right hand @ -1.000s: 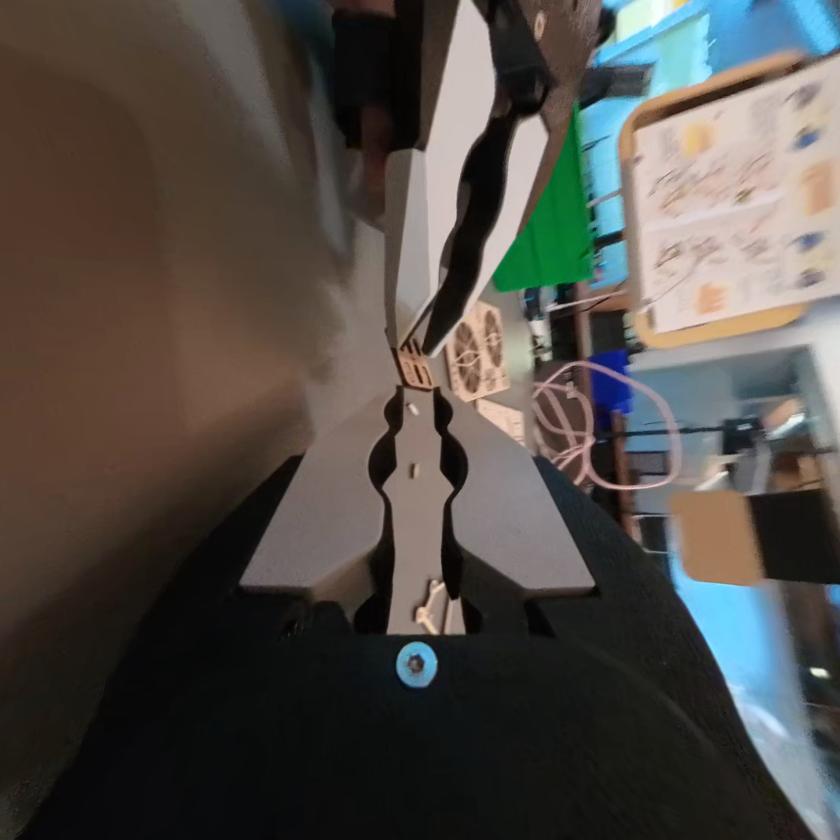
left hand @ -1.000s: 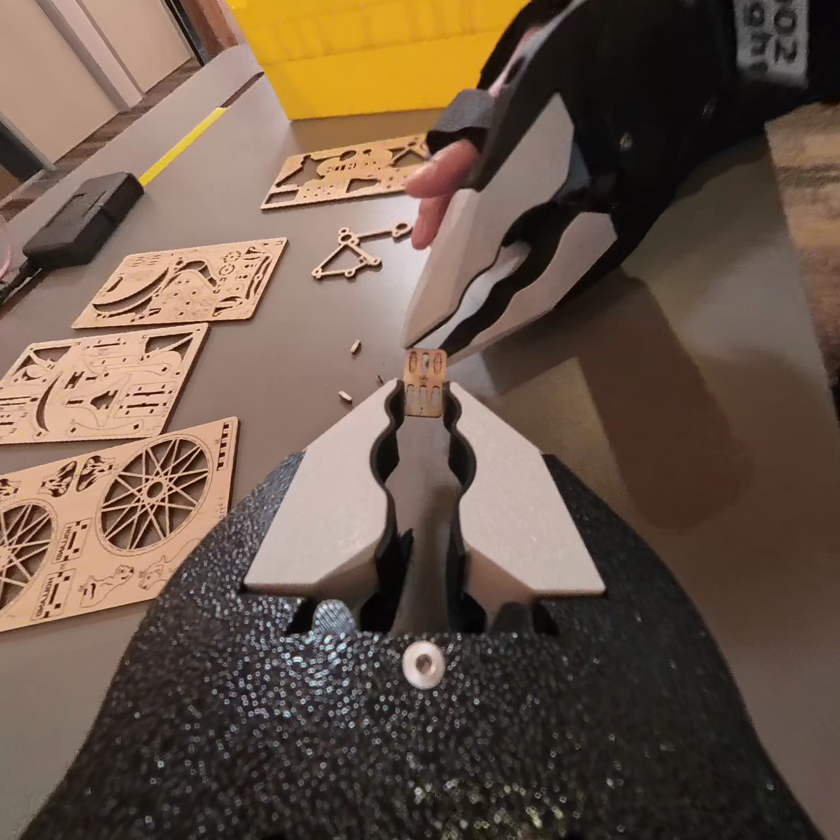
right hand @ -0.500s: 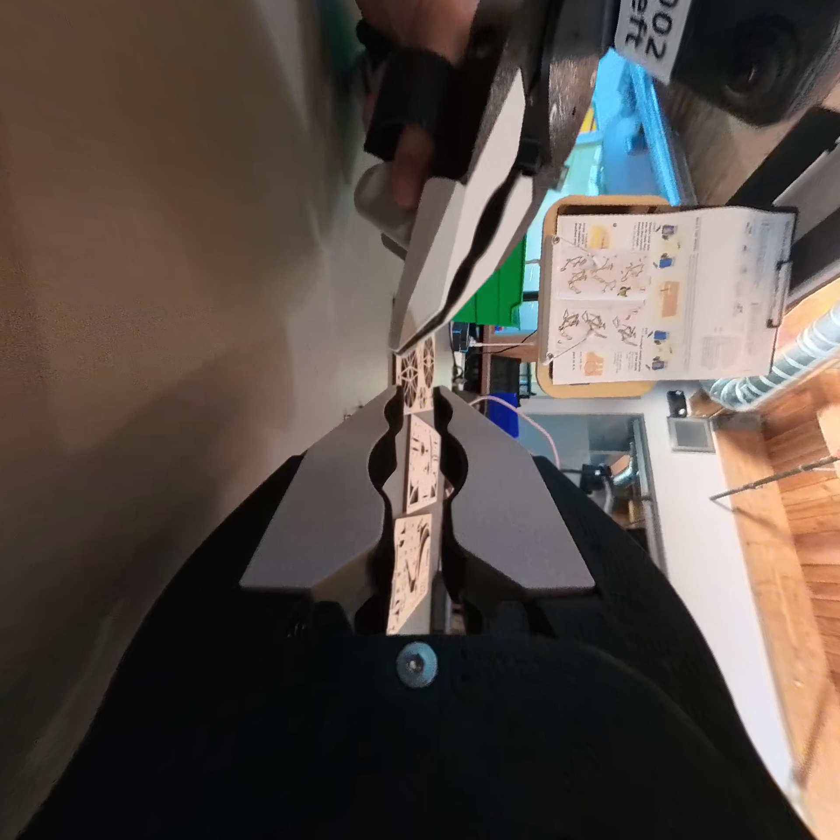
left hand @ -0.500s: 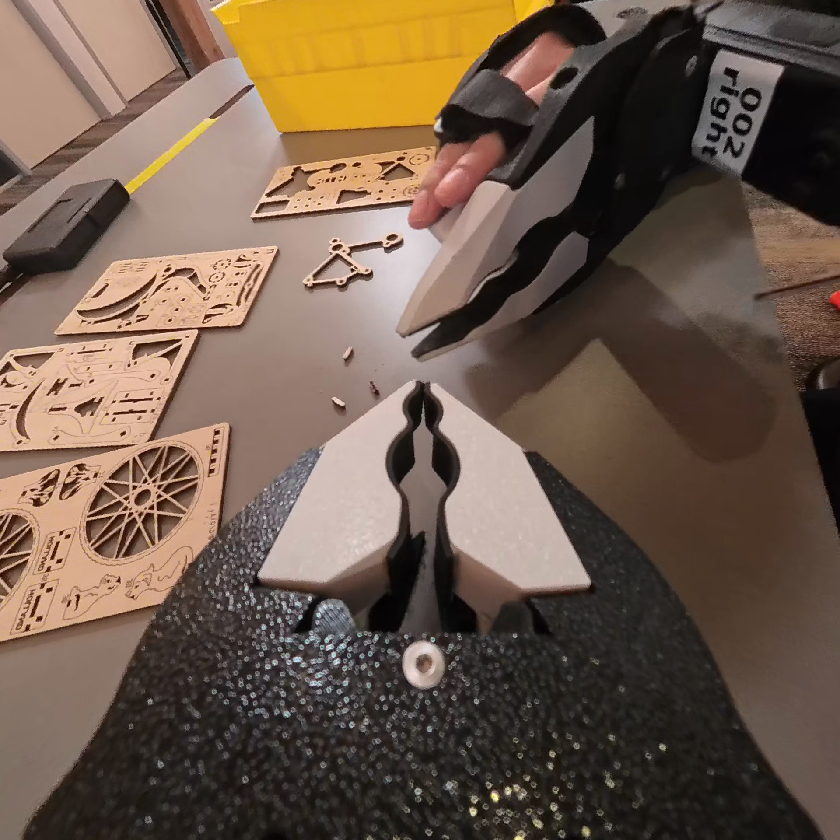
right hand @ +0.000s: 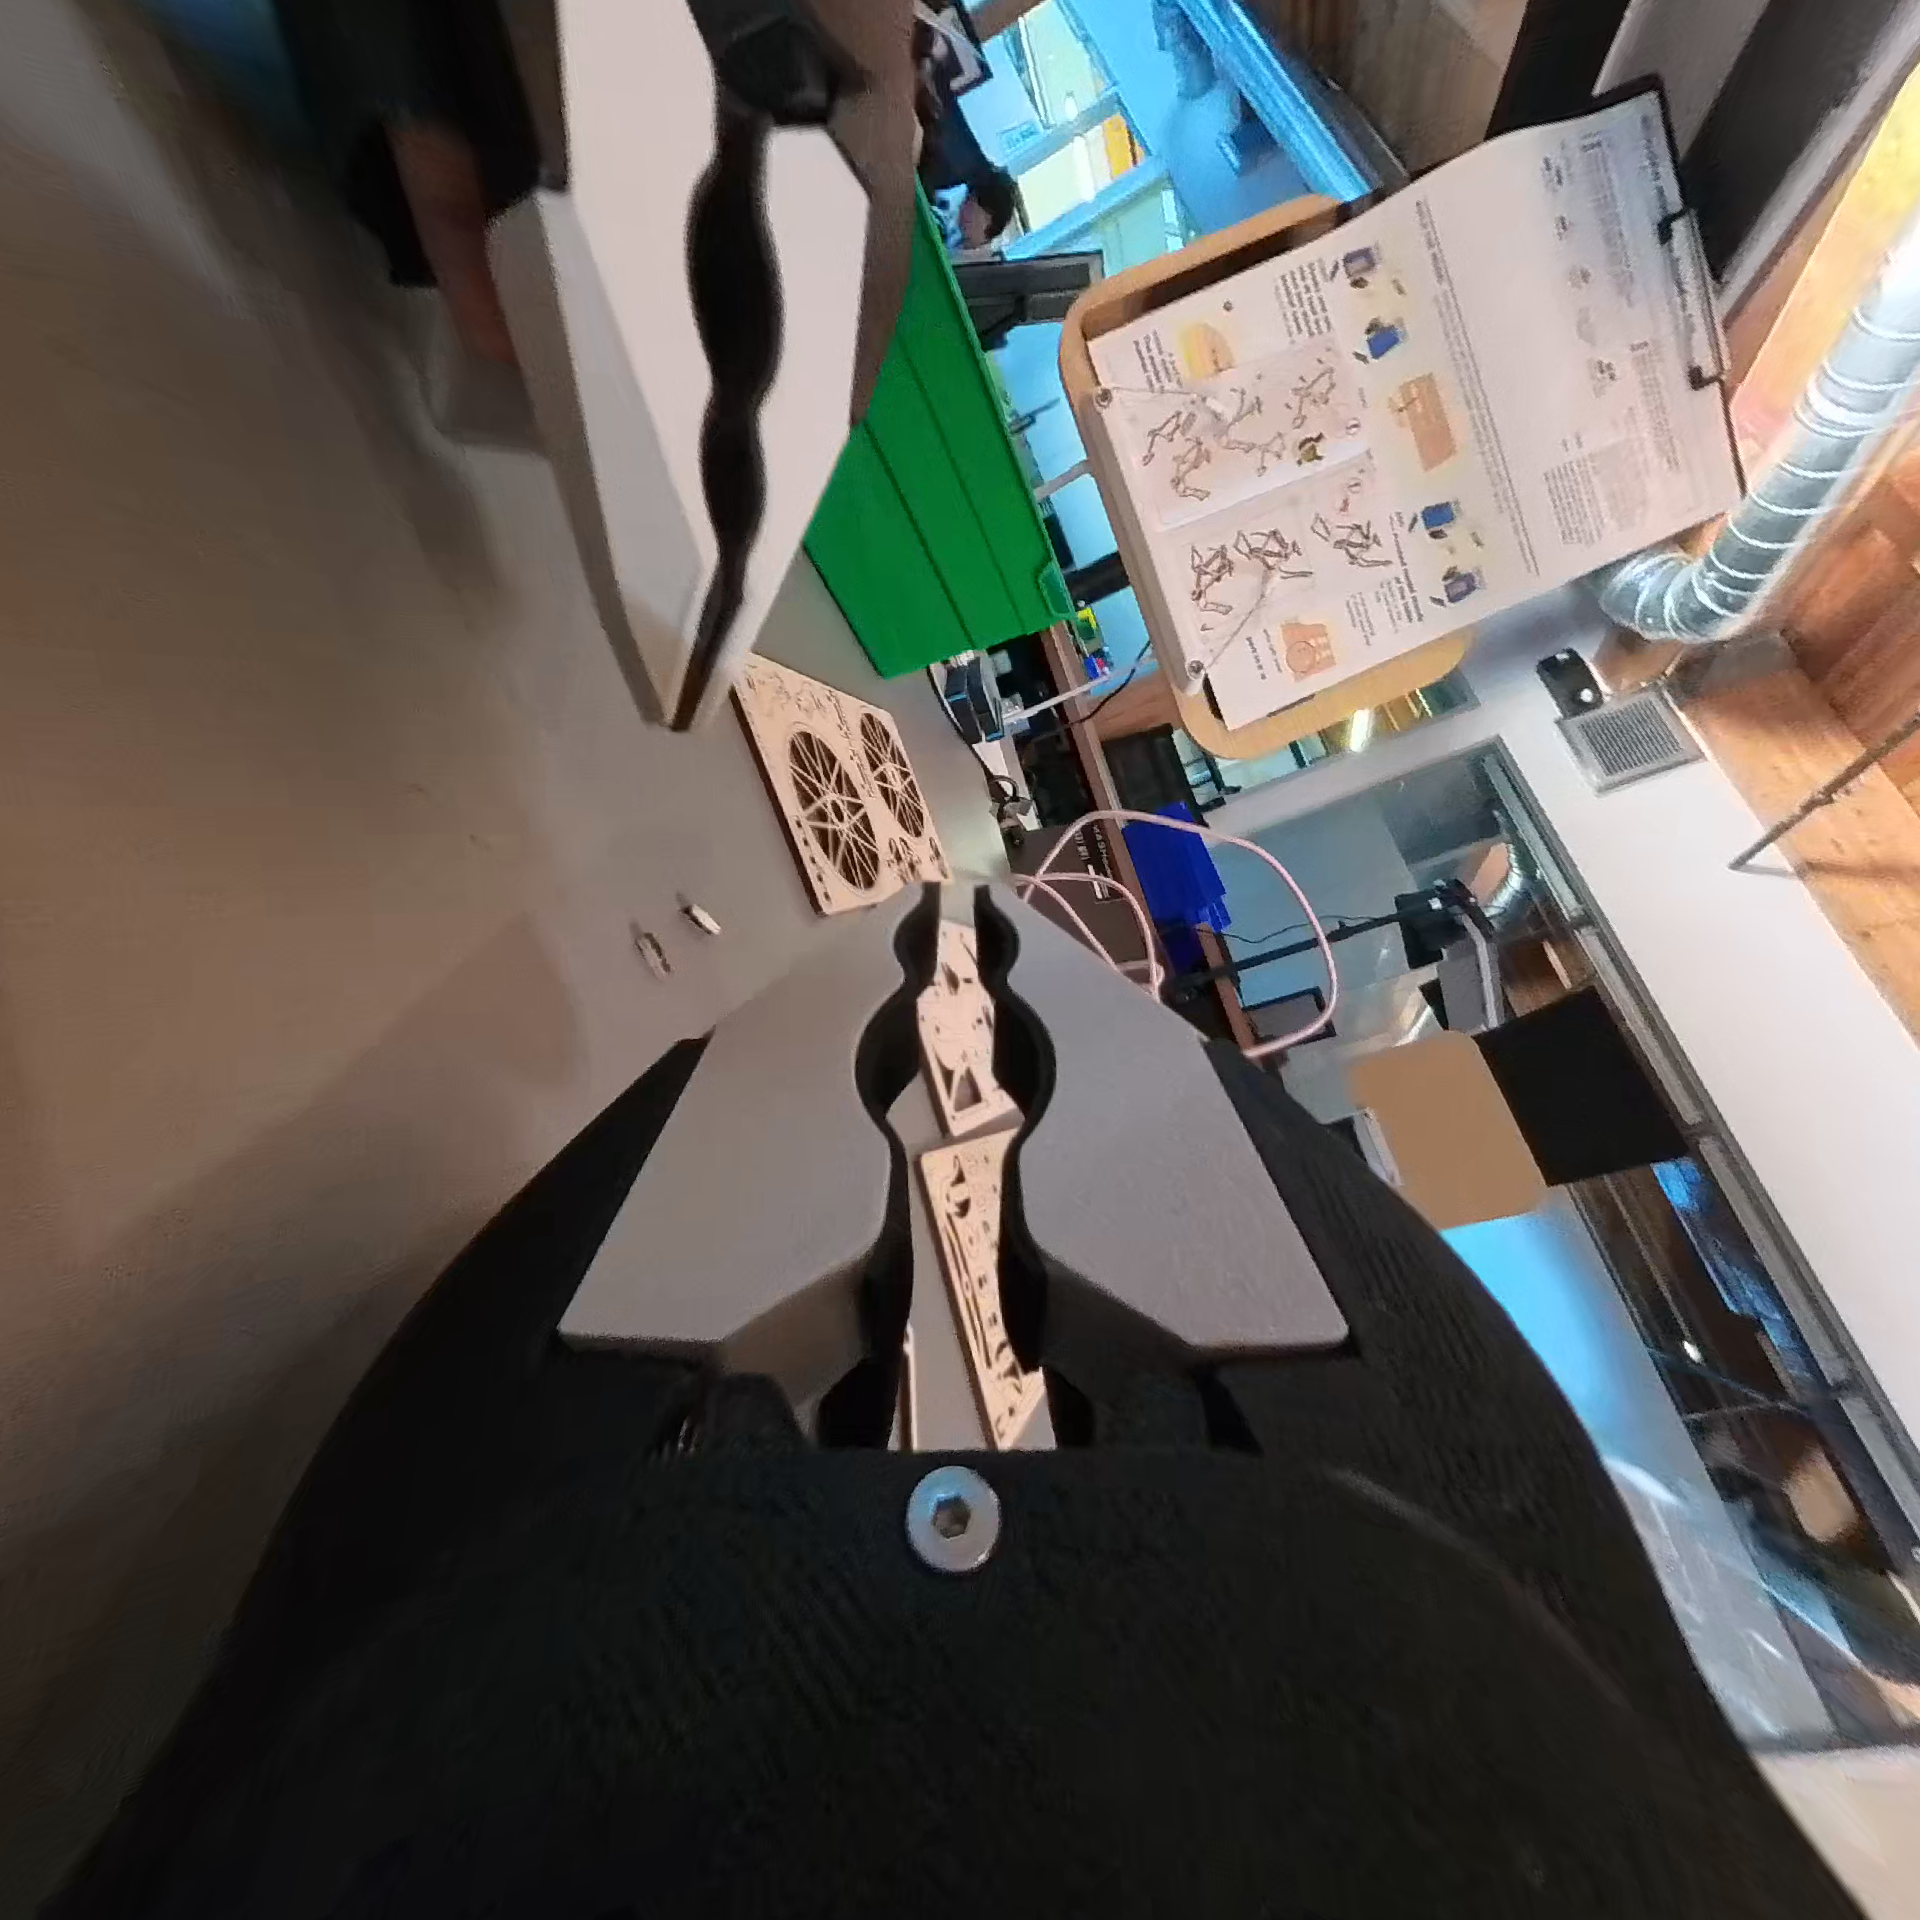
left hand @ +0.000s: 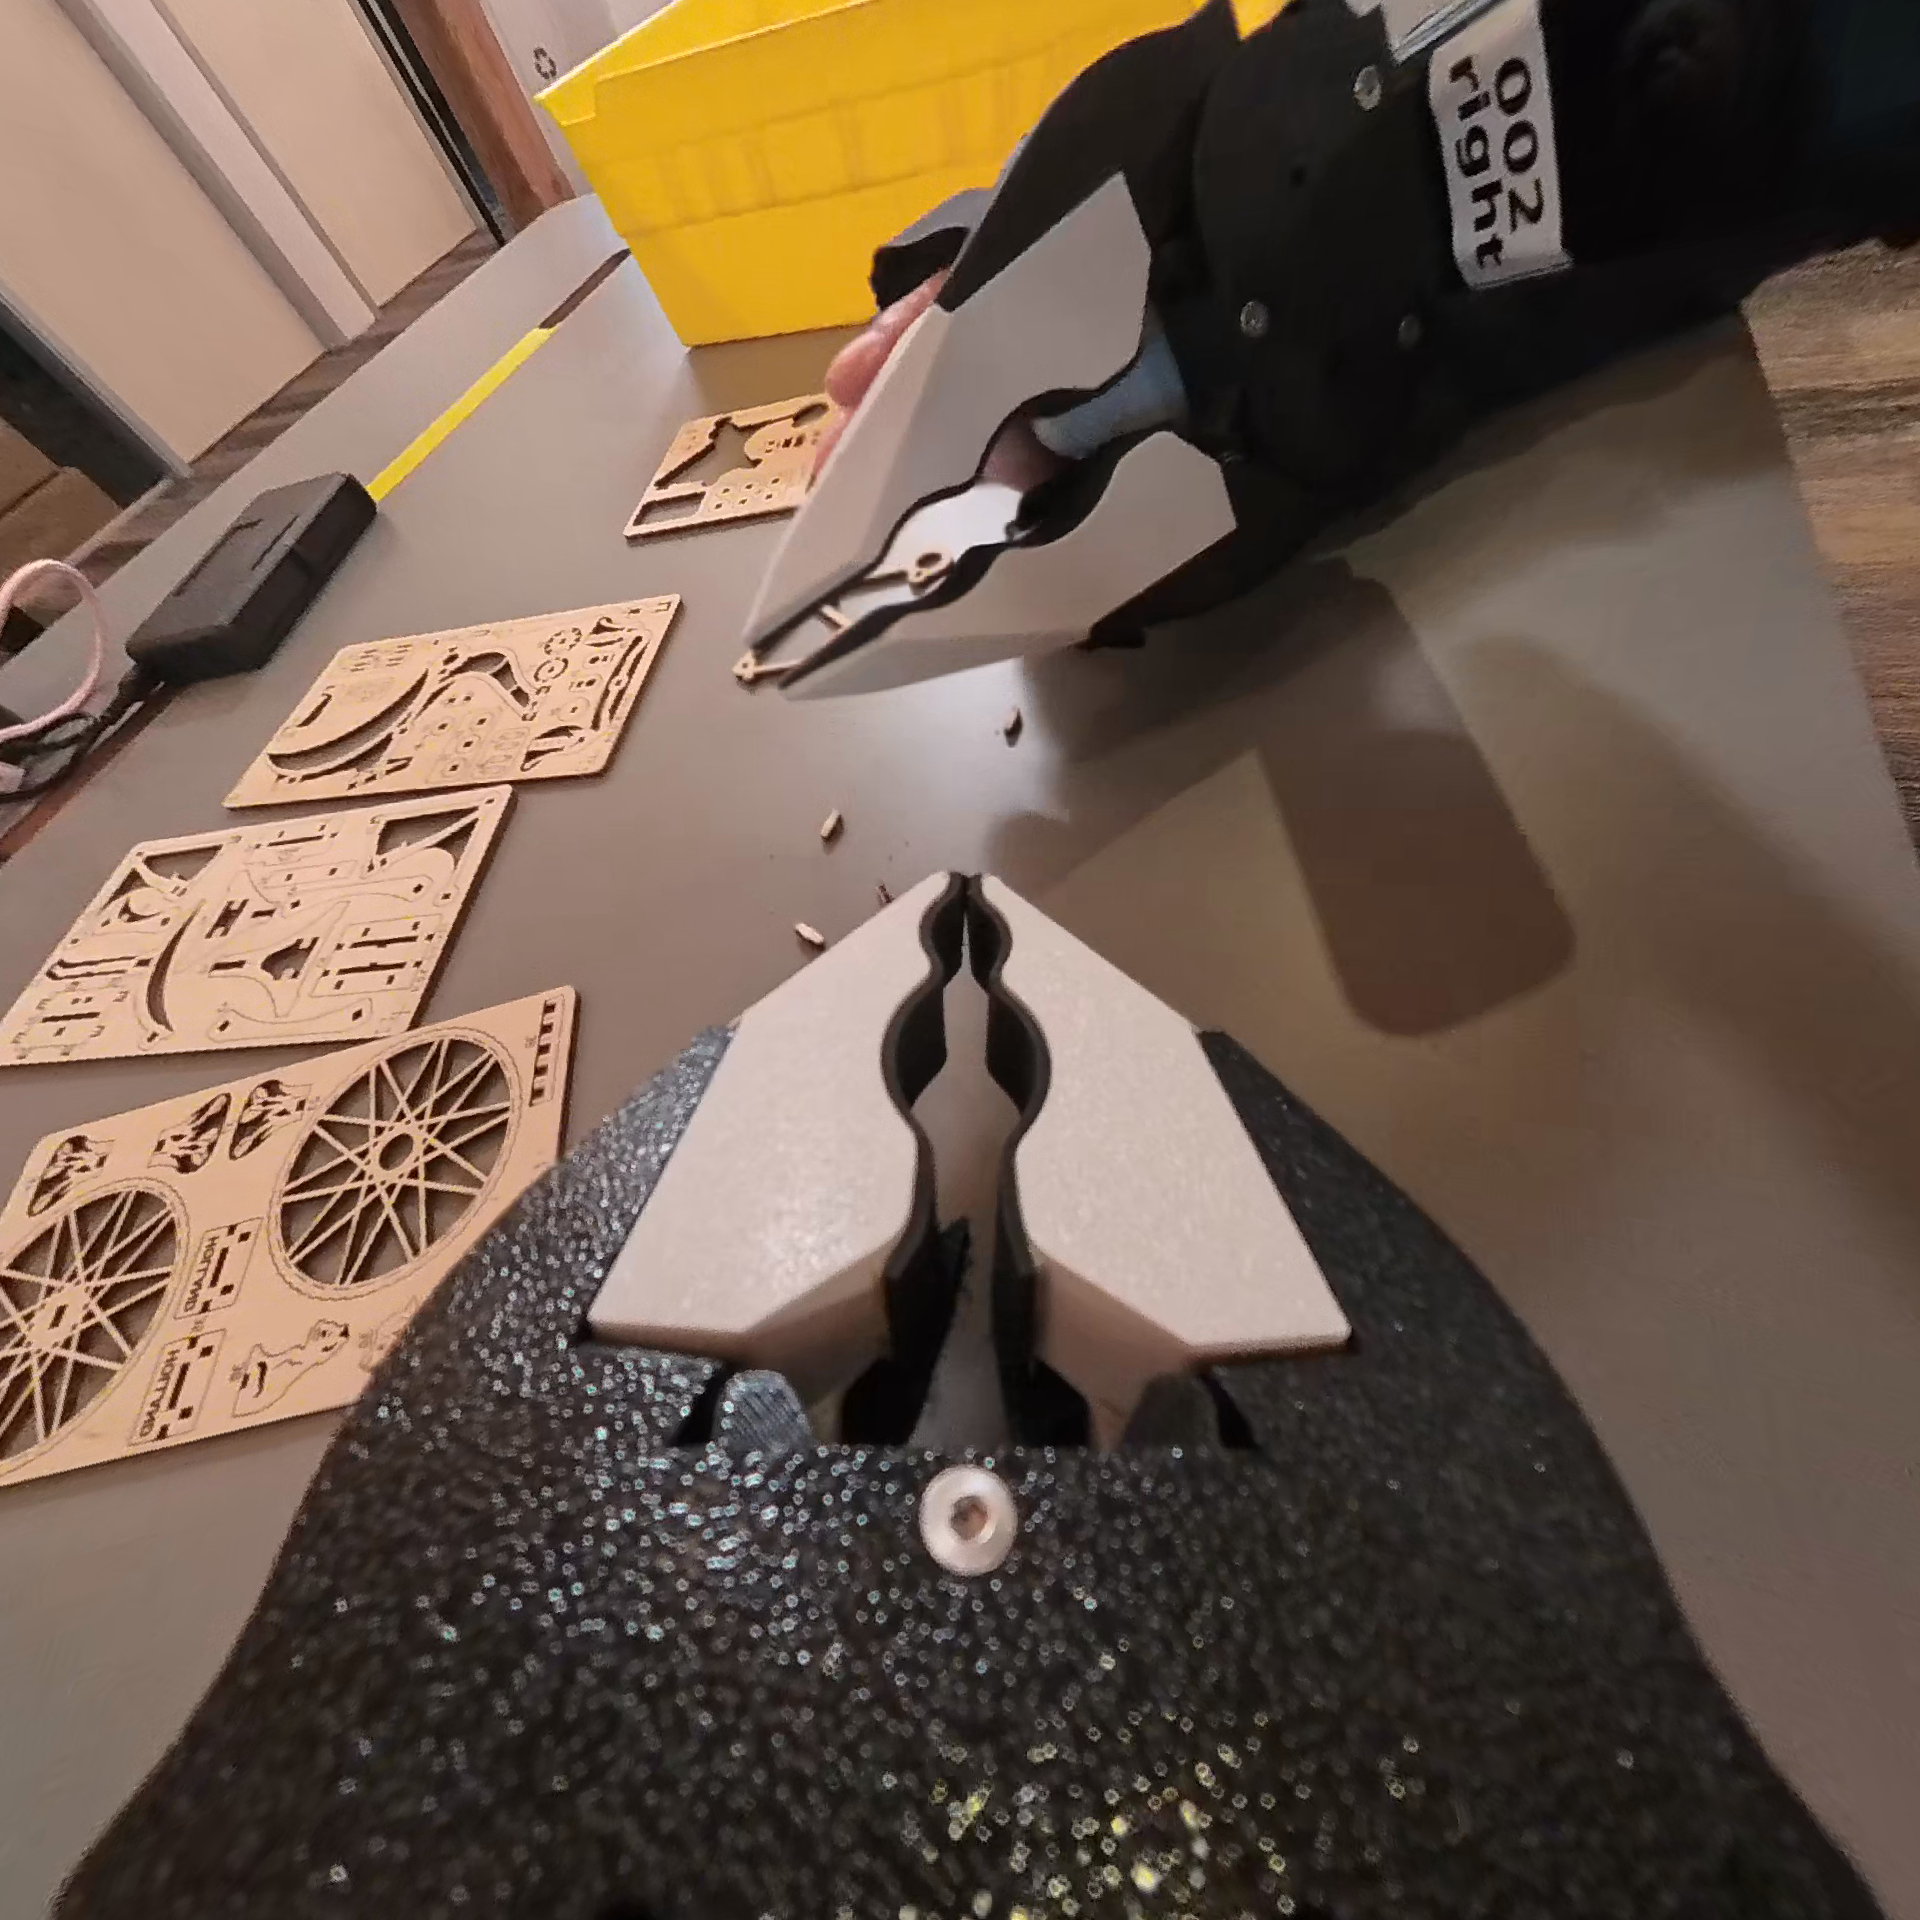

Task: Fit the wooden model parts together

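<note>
My left gripper (left hand: 961,883) is shut and empty, low over the grey table (left hand: 1403,1143). It also shows in the right wrist view (right hand: 686,717). My right gripper (right hand: 958,891) is turned on its side, its jaws only a narrow slit apart, with nothing visible between them. In the left wrist view it (left hand: 764,665) rests at a flat triangular wooden frame part (left hand: 923,566), which shows through the gap between its fingers, one corner poking out at the tips. I cannot tell whether they touch. Several tiny wooden pegs (left hand: 829,826) lie between the grippers.
Several laser-cut wooden sheets lie at the left: a wheel sheet (left hand: 260,1195), two more (left hand: 239,935) (left hand: 468,696) and a far one (left hand: 727,468). A yellow bin (left hand: 790,177) stands behind, a black box (left hand: 249,571) far left. A green bin (right hand: 925,499) and an instruction clipboard (right hand: 1351,416) stand beyond.
The small slotted wooden part my left gripper held a second ago is gone from it, and that gripper has shut fully. My right gripper moved away to the triangular part and its jaws narrowed.
</note>
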Available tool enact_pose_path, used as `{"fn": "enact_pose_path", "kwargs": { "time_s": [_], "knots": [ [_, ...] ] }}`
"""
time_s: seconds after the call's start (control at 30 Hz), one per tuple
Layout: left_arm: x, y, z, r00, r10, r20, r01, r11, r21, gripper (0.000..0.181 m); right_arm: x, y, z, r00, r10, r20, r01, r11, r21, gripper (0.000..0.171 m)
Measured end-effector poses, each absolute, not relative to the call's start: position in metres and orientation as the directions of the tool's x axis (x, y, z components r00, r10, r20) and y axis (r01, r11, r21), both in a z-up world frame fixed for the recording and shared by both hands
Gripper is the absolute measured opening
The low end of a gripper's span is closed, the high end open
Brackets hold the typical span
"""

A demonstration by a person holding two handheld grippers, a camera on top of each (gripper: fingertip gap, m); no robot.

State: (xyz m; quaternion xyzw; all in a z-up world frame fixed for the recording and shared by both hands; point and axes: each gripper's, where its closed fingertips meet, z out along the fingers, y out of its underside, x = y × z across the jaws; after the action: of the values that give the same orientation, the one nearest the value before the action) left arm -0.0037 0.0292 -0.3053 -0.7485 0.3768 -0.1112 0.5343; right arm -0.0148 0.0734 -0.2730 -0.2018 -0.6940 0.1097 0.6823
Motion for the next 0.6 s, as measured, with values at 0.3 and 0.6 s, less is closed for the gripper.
{"fn": "enact_pose_path", "kwargs": {
  "time_s": [0.3, 0.6],
  "knots": [
    [-0.007, 0.030, -0.284, 0.712, -0.620, -0.331, -0.413, 0.011, -0.910, 0.000, 0.012, 0.094, -0.248, 0.184, 0.496, 0.848, 0.189, 0.829, -0.526, 0.007],
    [0.001, 0.022, -0.268, 0.705, -0.600, -0.378, -0.378, 0.134, -0.916, 0.000, 0.144, -0.006, -0.238, 0.211, 0.876, 0.435, 0.274, 0.374, -0.886, 0.012]
  ]
}}
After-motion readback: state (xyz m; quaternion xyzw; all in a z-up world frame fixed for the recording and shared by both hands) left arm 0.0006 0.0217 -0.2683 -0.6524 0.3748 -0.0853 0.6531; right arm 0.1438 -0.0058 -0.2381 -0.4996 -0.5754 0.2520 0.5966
